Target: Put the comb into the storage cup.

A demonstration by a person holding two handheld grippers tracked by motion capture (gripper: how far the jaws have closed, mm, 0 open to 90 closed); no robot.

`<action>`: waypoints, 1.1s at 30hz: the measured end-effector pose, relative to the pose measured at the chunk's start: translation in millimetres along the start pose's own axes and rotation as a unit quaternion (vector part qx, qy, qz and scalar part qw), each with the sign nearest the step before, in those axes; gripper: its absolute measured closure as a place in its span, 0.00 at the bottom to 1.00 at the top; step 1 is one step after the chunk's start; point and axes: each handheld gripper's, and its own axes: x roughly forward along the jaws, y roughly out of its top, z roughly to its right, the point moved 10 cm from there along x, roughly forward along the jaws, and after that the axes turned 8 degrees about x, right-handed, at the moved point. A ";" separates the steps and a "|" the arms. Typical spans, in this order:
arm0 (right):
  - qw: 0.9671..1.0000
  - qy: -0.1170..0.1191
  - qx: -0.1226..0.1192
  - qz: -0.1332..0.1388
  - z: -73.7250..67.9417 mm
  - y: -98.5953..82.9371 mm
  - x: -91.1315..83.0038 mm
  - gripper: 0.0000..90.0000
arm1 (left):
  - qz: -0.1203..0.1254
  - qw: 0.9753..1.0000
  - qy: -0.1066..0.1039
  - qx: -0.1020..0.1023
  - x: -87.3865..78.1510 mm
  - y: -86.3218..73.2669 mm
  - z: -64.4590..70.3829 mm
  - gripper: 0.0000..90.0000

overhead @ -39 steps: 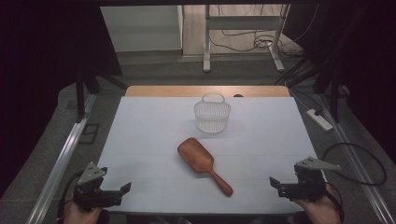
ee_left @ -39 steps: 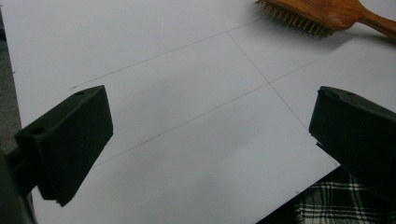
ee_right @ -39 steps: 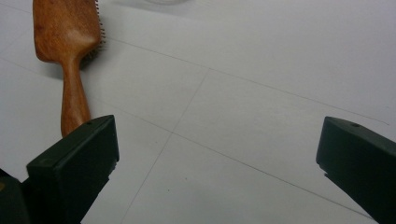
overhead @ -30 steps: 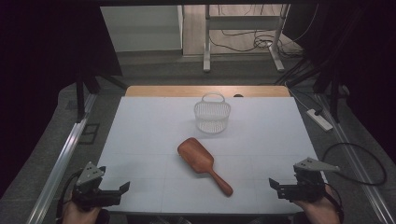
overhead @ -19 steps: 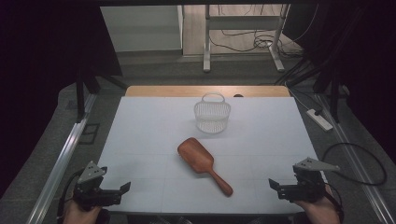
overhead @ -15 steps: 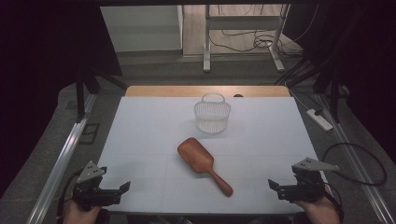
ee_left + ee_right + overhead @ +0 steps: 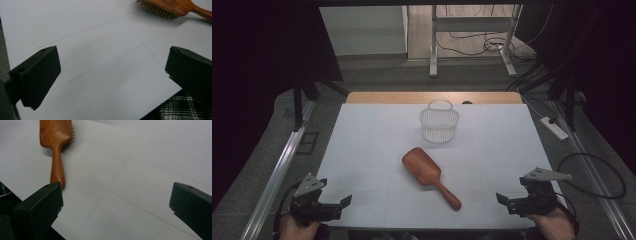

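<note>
High view: both grippers — left gripper (image 7: 339, 205), right gripper (image 7: 507, 201) — are held jaws apart at the table's (image 7: 362, 130) near corners; the hairbrush (image 7: 430, 176) handle is best approached squarely

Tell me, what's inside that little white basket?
The white basket looks empty in the high view: through its slatted wall only the pale table shows. Its very bottom is too small to see clearly. The wooden hairbrush lies outside it.

I have my left gripper (image 7: 343, 202) low at the near left corner, jaws spread wide and holding nothing. My right gripper (image 7: 504, 200) sits at the near right, jaws likewise wide apart and bare. Both point inward, my hands behind them.
</note>
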 end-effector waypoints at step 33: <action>0.998 0.039 -0.034 -0.022 -21.5 14.8 15.8 0.00 | -0.007 1.000 0.002 0.024 3.3 0.9 1.9 0.01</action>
